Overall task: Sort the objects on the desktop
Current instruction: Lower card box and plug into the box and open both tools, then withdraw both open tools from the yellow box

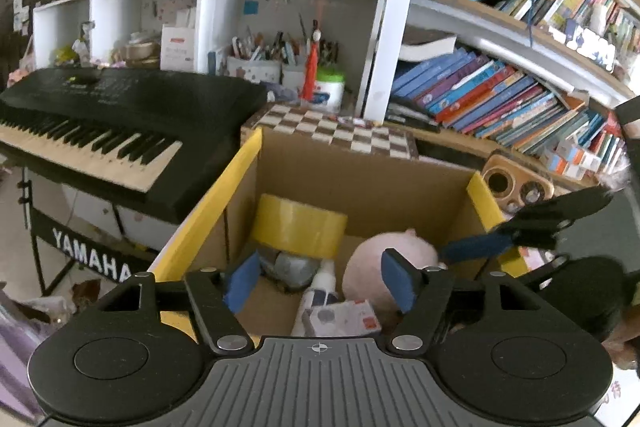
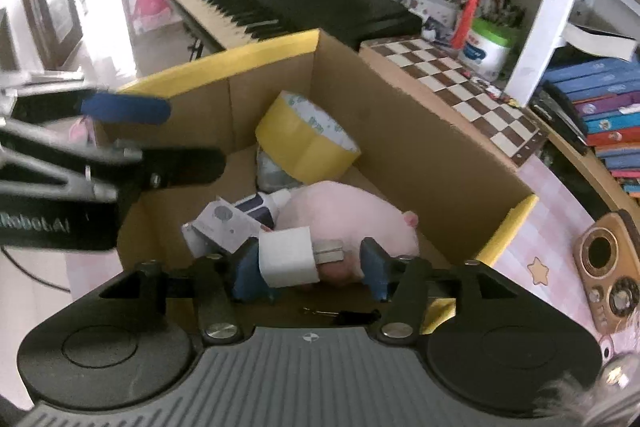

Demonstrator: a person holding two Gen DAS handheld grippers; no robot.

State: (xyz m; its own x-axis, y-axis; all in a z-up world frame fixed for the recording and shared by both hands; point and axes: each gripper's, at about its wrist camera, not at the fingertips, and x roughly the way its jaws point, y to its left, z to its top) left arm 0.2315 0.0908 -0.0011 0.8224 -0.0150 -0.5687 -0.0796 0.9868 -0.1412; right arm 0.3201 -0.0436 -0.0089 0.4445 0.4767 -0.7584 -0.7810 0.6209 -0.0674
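Observation:
An open cardboard box (image 1: 360,183) with yellow flap edges holds a yellow tape roll (image 1: 298,229), a pink plush pig (image 1: 384,263), a white bottle (image 1: 320,283) and a small white carton (image 1: 344,319). My left gripper (image 1: 320,285) is open and empty above the box. In the right wrist view the box (image 2: 420,147) holds the same tape roll (image 2: 306,141), pig (image 2: 344,215) and carton (image 2: 222,225). My right gripper (image 2: 308,269) is open over the box; a white plug adapter (image 2: 292,257) with metal prongs rests against its left finger, apart from the right finger.
A black Yamaha keyboard (image 1: 104,131) stands left of the box. A chessboard (image 1: 340,131) lies behind it. Bookshelves (image 1: 500,99) fill the right. A wooden toy radio (image 2: 610,267) lies on the pink mat right of the box.

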